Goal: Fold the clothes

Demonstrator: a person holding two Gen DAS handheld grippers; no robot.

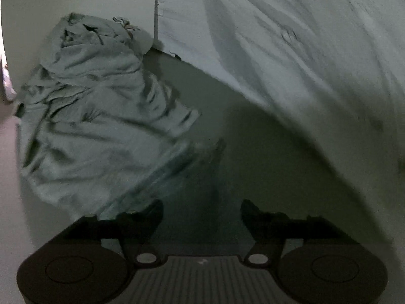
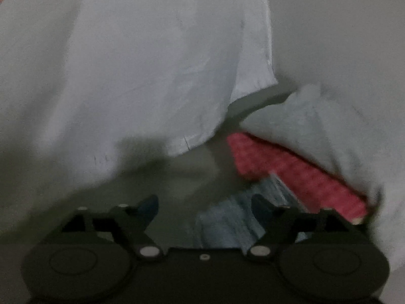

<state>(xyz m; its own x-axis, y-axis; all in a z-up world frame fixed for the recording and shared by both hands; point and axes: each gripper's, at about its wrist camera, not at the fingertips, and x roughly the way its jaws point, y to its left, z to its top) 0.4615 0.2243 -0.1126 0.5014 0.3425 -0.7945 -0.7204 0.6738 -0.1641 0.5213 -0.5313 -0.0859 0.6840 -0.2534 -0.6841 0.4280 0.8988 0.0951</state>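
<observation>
A pale sheet-like garment (image 1: 291, 50) fills the upper right of the left wrist view, draped and blurred, its lower edge curving down toward the right side. In the right wrist view the same kind of pale cloth (image 2: 141, 71) covers the upper left and centre, with a corner hanging to just above the middle of the frame.

A crumpled grey-green garment (image 1: 96, 111) lies heaped on the dim surface (image 1: 253, 157) at the left of the left view, well apart from that tool's fingers.

To the right in the right view, a second pale cloth (image 2: 329, 126) lies over a red patterned piece (image 2: 291, 174). Just below the red piece lies a blue-grey striped fabric (image 2: 227, 217), which runs down between the right tool's fingers.

The left tool (image 1: 201, 211) stands with its fingers spread wide, with nothing between them but bare surface. The right tool (image 2: 205, 206) is likewise spread wide; the striped fabric shows in the gap, but the pads do not press on it.
</observation>
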